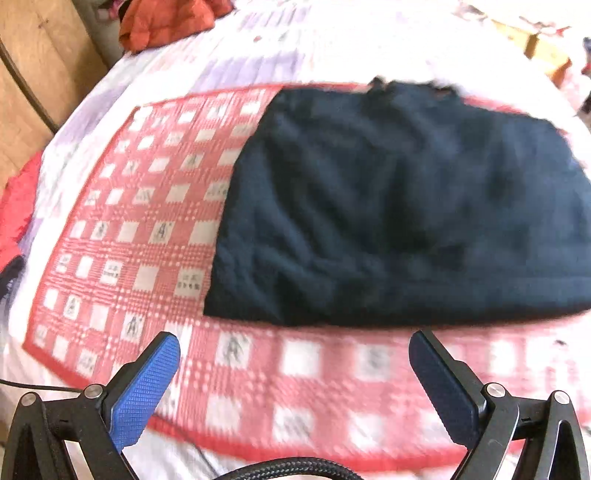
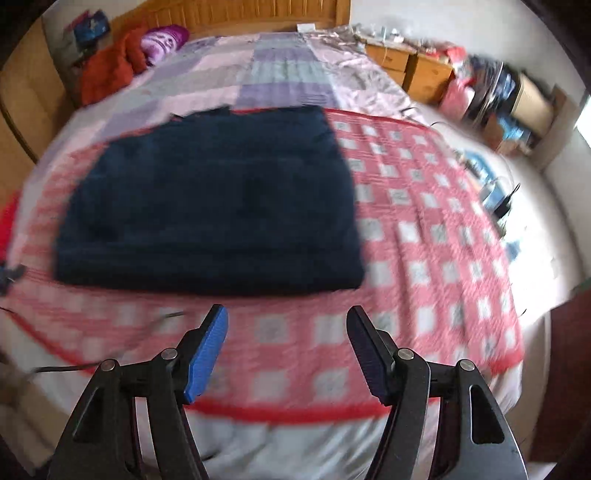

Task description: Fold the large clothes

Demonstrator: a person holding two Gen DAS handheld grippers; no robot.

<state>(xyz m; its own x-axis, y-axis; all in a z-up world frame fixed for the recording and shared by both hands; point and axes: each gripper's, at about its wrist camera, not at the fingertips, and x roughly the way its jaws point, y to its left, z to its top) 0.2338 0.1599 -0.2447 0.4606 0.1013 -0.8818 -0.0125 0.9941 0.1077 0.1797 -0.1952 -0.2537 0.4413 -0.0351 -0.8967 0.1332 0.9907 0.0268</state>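
Note:
A dark navy garment (image 1: 399, 206) lies folded into a broad rectangle on a red and white checked mat (image 1: 140, 229) spread over the bed. The right wrist view shows the same navy garment (image 2: 210, 206) on the checked mat (image 2: 424, 236). My left gripper (image 1: 293, 343) hangs above the mat, just short of the garment's near edge, jaws wide apart with nothing between them. Over the mat near the garment's near right corner, my right gripper (image 2: 286, 317) is open too and holds nothing. Both views are blurred by motion.
An orange-red garment (image 2: 110, 66) and a purple patterned pillow (image 2: 162, 38) lie at the head of the bed by the wooden headboard (image 2: 258, 14). Wooden bedside cabinets (image 2: 410, 66) and clutter stand at the right. A red cloth (image 1: 14, 206) lies at the bed's left edge.

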